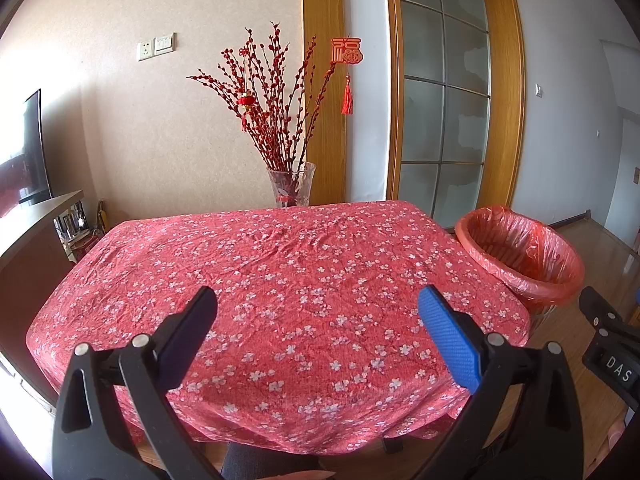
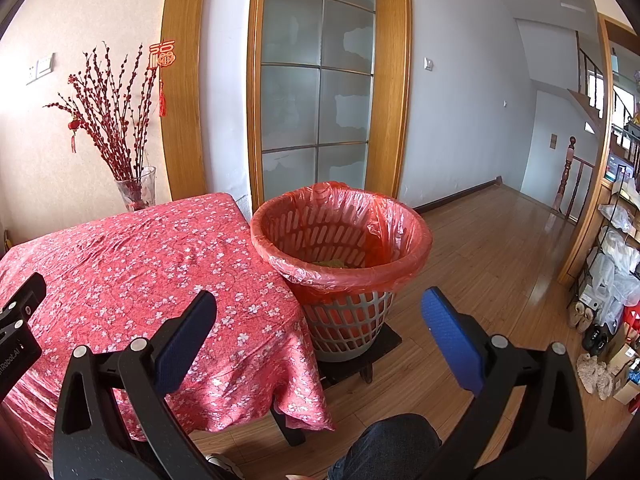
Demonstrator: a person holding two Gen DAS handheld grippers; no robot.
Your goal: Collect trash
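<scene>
Counter under red floral cloth; glass vase at far edge. Lined trash basket on wooden floor, just right of counter. Left gripper and right gripper: fingers wide, empty.

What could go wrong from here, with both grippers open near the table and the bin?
1. The glass vase stands at the table's far edge; a reach across or a tug on the tablecloth might tip it.
2. The trash bin sits on a small stand beside the table corner, so a bump from the right hand-held gripper could topple it.
3. The left hand-held gripper is open over wrinkled cloth, which a low grasp might snag.
</scene>
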